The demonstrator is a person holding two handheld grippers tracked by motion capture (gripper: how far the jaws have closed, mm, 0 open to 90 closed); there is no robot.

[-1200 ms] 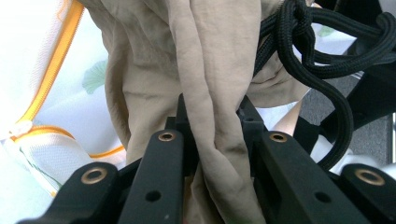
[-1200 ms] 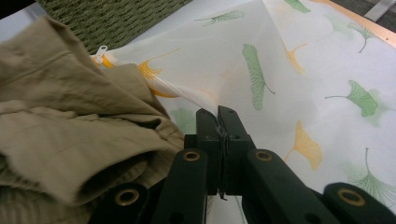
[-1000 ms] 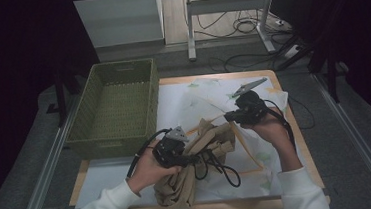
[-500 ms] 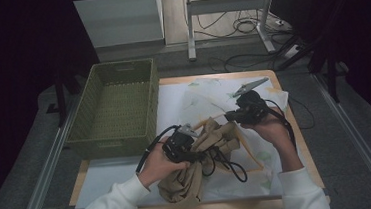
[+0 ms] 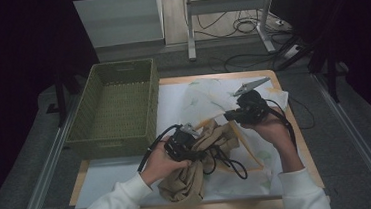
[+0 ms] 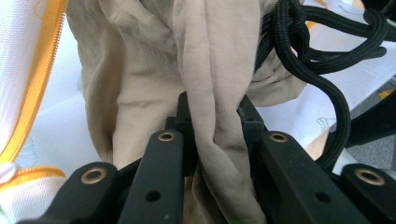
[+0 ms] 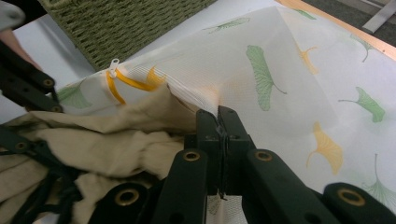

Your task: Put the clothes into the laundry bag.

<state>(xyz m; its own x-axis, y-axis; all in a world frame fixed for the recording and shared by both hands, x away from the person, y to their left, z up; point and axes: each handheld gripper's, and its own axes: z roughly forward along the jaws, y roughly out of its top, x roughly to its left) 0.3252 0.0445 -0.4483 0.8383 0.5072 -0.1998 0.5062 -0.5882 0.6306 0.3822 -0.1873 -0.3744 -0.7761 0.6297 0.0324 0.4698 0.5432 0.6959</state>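
High view, centre frame: left claw (image 5: 193, 146) clamps the tan garment (image 5: 198, 168), partly pushed into the mesh laundry bag (image 5: 208, 95), whose edge the closed right claw (image 5: 230, 115) pinches; most remains outside.

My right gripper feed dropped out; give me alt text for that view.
The right gripper has its jaws shut on the edge of a white mesh bag printed with leaves, holding it open above a beige garment. A green woven basket stands behind.
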